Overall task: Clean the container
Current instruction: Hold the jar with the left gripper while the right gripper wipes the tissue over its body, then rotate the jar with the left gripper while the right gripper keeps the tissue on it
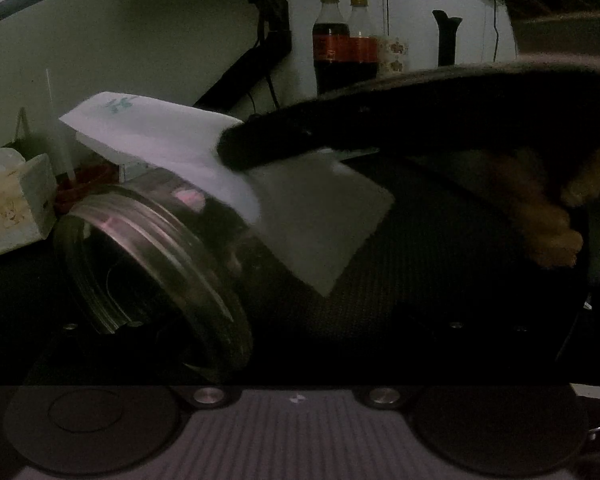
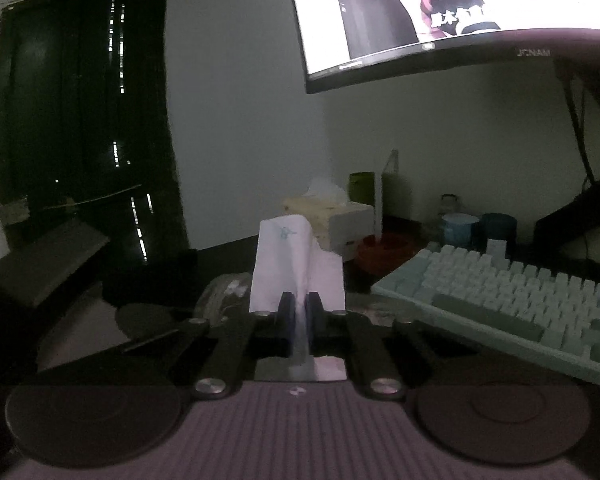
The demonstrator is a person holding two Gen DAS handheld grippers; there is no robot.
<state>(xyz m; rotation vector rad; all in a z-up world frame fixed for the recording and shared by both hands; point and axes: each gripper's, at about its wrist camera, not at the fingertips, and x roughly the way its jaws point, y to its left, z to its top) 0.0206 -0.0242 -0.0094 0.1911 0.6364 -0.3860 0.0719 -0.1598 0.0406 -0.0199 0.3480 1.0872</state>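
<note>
A clear glass jar [image 1: 156,264] with a threaded rim lies tilted on its side, very close in the left wrist view, mouth toward the lower left. It appears held by my left gripper, but the fingers are hidden in the dark. My right gripper [image 2: 299,312] is shut on a folded white tissue [image 2: 296,264], which stands up between its pads. In the left wrist view the right gripper's dark finger [image 1: 268,140] presses the tissue [image 1: 220,160] over the jar's upper side.
A tissue box [image 1: 12,200] stands at the left, also seen in the right wrist view [image 2: 332,220]. Two cola bottles [image 1: 342,44] stand at the back. A pale green keyboard [image 2: 512,304] lies on the right. A monitor [image 2: 440,8] hangs overhead.
</note>
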